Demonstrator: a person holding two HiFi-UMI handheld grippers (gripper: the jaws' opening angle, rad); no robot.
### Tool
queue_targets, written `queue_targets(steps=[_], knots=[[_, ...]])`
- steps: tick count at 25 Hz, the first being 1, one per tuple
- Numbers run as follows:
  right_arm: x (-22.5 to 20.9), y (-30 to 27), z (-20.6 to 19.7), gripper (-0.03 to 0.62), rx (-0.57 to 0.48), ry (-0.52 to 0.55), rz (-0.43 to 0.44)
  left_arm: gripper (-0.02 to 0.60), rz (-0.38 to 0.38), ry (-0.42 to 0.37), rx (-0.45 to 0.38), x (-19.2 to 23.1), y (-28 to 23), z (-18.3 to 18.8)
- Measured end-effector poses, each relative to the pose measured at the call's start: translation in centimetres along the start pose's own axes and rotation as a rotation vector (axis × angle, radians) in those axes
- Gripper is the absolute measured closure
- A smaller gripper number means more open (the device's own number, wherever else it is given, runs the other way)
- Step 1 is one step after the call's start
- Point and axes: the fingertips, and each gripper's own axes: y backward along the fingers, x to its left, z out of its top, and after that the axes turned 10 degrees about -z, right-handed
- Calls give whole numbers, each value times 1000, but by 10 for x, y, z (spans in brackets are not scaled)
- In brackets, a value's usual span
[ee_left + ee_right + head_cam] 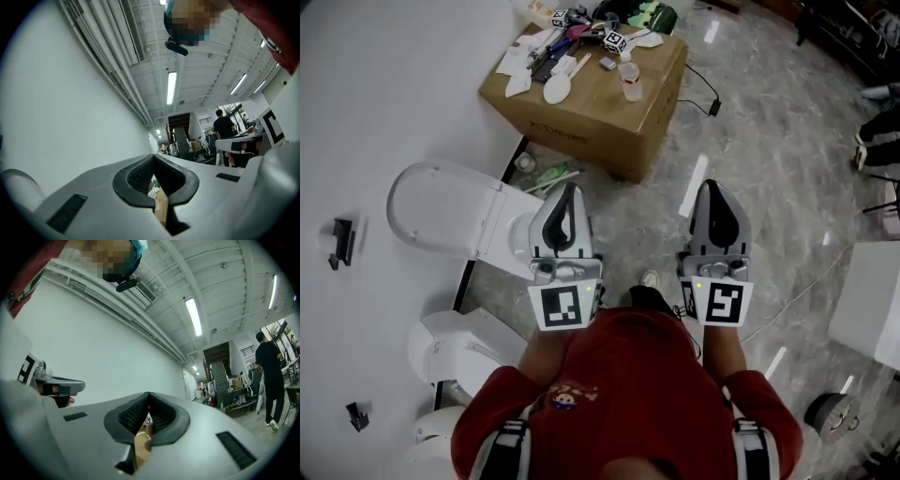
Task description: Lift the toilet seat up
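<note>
Left tongs (571, 190): tips are meeting, narrow, carrying nothing.
Right tongs (711, 186): tips are pressing together too, gripping nothing, hanging beside the left pair.
Toilet seat (441, 208): lying just left of the left tongs, apart from both pairs.
Cardboard box (591, 103): sitting on the floor ahead of both tongs, carrying small clutter.

- Premises: an open work hall or test lab.
- A toilet (441, 211) stands on the polished stone floor (769, 159) against a bare white wall (384, 84), near a cardboard box (591, 103) littered with oddments.
- Overhead, an exposed ceiling (206, 70) carries strip lights (171, 87) and vents (133, 28).
- Farther off are desks (236, 138) and a standing person (269, 376).
</note>
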Motion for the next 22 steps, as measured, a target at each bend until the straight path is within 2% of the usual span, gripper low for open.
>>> queue_targets(steps=[9,14,22], knots=[[2,-23,-17,580,17,-60,116,569,124,-23,56,4,4,-11],[9,-28,-25,580,41,-141,159,569,165,-35,88,7,13,-16],[54,-47,-27,580,26,-132,260,569,267,-39,90,42,37,-24]])
